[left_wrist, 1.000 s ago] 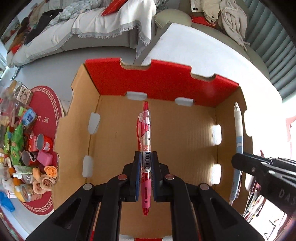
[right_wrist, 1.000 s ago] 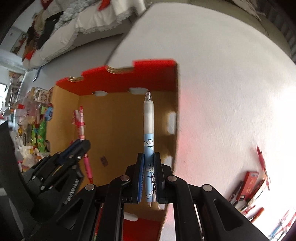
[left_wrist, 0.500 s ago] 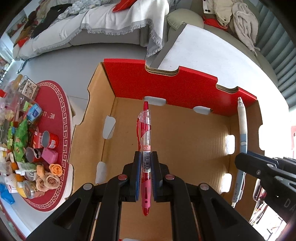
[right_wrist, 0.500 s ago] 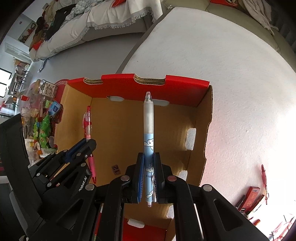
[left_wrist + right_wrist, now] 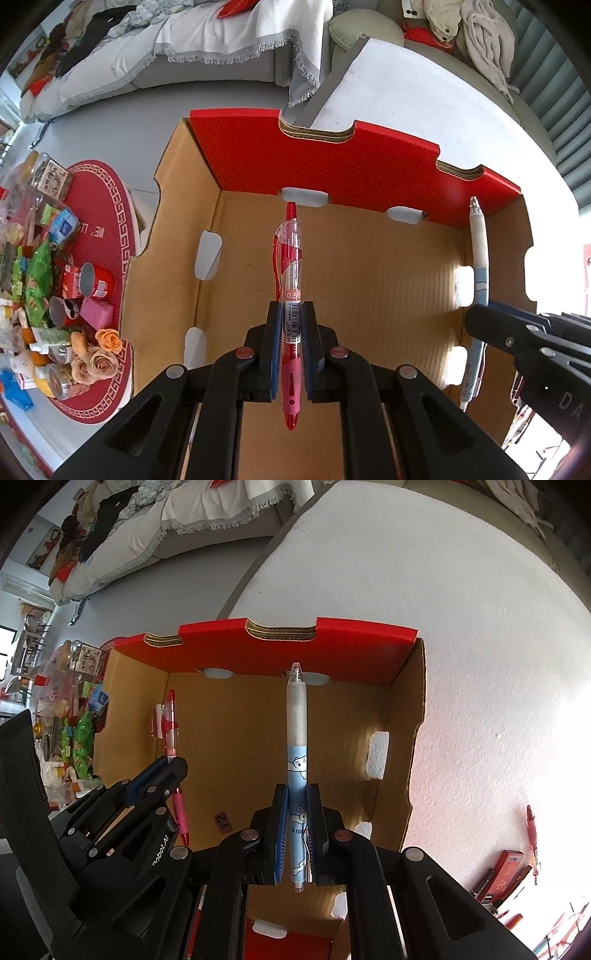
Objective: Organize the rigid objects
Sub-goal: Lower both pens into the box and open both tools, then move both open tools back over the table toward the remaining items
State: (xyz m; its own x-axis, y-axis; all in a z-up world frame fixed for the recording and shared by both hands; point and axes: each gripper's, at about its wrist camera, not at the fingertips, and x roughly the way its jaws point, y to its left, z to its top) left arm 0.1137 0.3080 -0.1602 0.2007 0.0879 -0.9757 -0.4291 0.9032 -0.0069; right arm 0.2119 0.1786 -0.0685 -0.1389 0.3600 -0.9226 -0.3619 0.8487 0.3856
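You are mid-delivery, by the look of it. Your left gripper (image 5: 291,341) has its jaws pinching a red transparent gel pen with a pink rubber grip (image 5: 290,291), and your right gripper (image 5: 298,825) has its jaws pinching a pale blue pen with a cartoon print and a frosted white upper half (image 5: 297,738). Both pens hang over the inside of the open corrugated cardboard box with red-faced walls (image 5: 354,162), which sits on the white textured counter (image 5: 480,646), and both tools point steeply down into it.

The box floor shows nothing resting on it in either view, apart from a small printed mark, so I judge that no pen has been put away yet. What is left for you: set these two down inside, let go, then return for the rest.

The count: two pens in hand, one per gripper. One box. On the counter at the right edge of the right wrist view lie one loose red pen (image 5: 532,827), one small red packet (image 5: 508,867), and a heap of further pens (image 5: 513,921) too small and cut off to count.
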